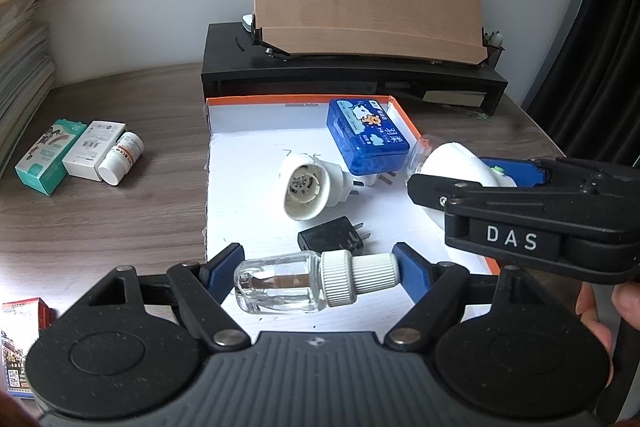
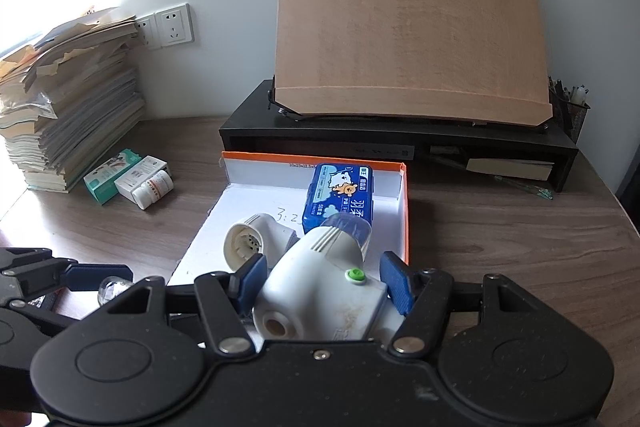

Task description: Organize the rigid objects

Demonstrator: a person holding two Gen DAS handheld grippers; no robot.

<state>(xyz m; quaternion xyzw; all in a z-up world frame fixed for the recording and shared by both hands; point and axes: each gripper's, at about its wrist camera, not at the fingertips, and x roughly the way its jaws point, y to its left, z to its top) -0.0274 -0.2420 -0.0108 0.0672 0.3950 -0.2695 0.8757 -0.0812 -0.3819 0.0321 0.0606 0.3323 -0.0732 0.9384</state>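
Left gripper (image 1: 318, 277): matte black speckled plastic frame with round pivot discs, silver rivets, ribbed grey grip, ridged blue fingers (image 1: 222, 273); right gripper (image 2: 322, 281) alike, white "DAS" lettering on its side.

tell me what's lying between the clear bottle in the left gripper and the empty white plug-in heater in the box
A black plug adapter lies on the box floor between the clear bottle and the white plug-in heater; the left wrist view shows it.

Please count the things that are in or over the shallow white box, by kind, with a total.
White plug-in heaters: 2, one lying in the box, one in the right gripper
Clear glass bottles: 1, in the left gripper
Blue cases: 1
Black adapters: 1
Total: 5
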